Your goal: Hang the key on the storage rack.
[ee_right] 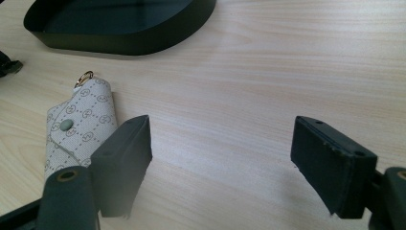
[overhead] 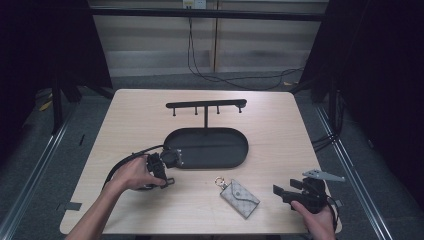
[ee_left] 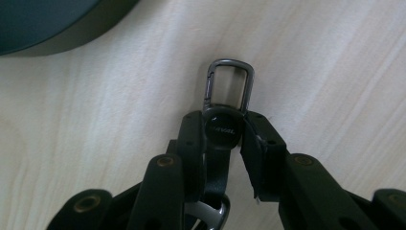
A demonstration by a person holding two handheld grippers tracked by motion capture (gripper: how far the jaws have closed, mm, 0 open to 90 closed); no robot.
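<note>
My left gripper (ee_left: 222,136) clamps a glossy black key fob (ee_left: 221,128), its metal clasp (ee_left: 230,86) jutting out; strap below hidden. Right gripper (ee_right: 220,158) gapes over pale woodgrain.

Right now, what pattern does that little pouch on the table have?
The pouch is pale grey with a repeating printed logo pattern and a green snap button, clearest in the right gripper view.

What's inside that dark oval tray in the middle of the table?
The tray looks bare inside, apart from the post of the peg rack rising from its back. Its near left corner is covered by the left gripper, so that bit stays unseen.
</note>
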